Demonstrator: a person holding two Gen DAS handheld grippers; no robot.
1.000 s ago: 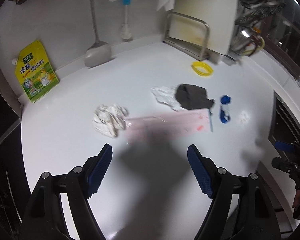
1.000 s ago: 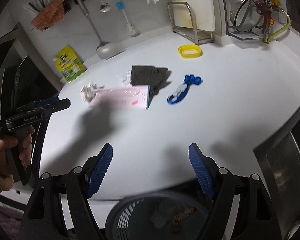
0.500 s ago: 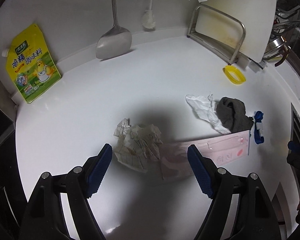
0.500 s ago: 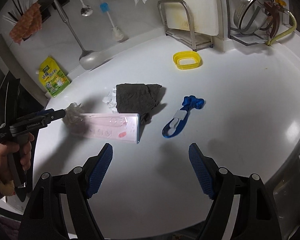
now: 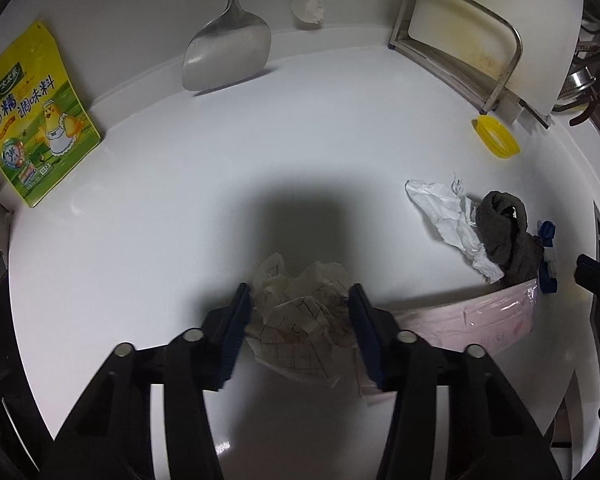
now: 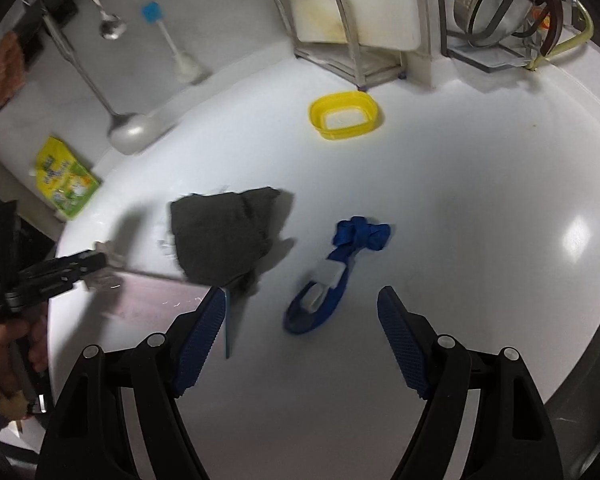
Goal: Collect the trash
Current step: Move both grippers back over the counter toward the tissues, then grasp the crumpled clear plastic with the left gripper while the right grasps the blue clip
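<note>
Currently my left gripper [image 5: 300, 300] is low over the white counter [image 5: 148, 240], its blue pads [image 5: 236, 320] bracketing the crumpled paper wad [image 5: 300, 320]. The pads sit at the wad's two sides, seemingly touching it (whether they are pressing it firmly I cannot tell from this view). The wad rests on the counter and overlaps the near end of a pink plastic sleeve [image 5: 480, 320], which runs off to the right.

Beyond the sleeve lie a white tissue [image 5: 440, 208] and a dark grey cloth [image 5: 504, 232], touching each other. A blue strap [image 5: 547, 252] shows just past the cloth. Farther back stand a yellow lid [image 5: 495, 136], a metal rack [image 5: 460, 48] holding a white cutting board [image 5: 500, 20], a steel spatula [image 5: 228, 52] leaning on the wall, and a yellow seasoning pouch [image 5: 32, 116] at far left.

My right gripper [image 6: 300, 300] hangs released, jaws wide apart, above the counter with nothing between them. Directly ahead lies the blue strap [image 6: 332, 280]; the grey cloth [image 6: 224, 236] is to its left, the yellow lid [image 6: 346, 114] farther on. The left gripper [image 6: 60, 272] appears at this view's left edge, blurred.
</note>
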